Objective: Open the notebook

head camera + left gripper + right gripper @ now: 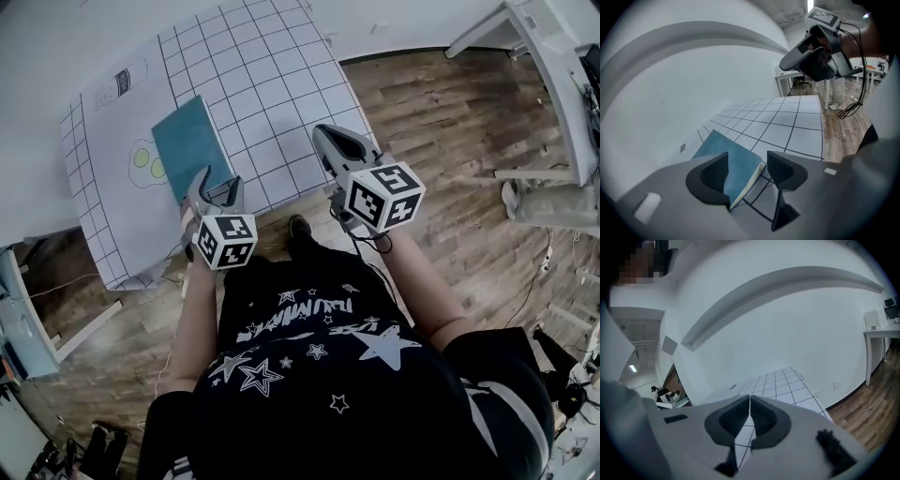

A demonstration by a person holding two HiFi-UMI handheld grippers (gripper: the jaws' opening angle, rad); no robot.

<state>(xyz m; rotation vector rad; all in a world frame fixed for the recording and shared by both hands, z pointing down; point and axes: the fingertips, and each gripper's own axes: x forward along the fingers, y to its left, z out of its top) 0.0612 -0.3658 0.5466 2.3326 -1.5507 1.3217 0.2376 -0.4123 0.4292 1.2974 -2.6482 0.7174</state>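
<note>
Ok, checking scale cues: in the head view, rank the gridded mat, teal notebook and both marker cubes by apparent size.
1. Gridded mat.
2. Teal notebook and right marker cube: about alike, the cube being nearer the camera.
3. Left marker cube.

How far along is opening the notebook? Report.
Done: nothing; the notebook lies closed on the gridded table. In hand: the left gripper, jaws apart, lines up on its near corner without gripping. The right gripper is shut and empty. Left: catch the cover and swing it open.
</note>
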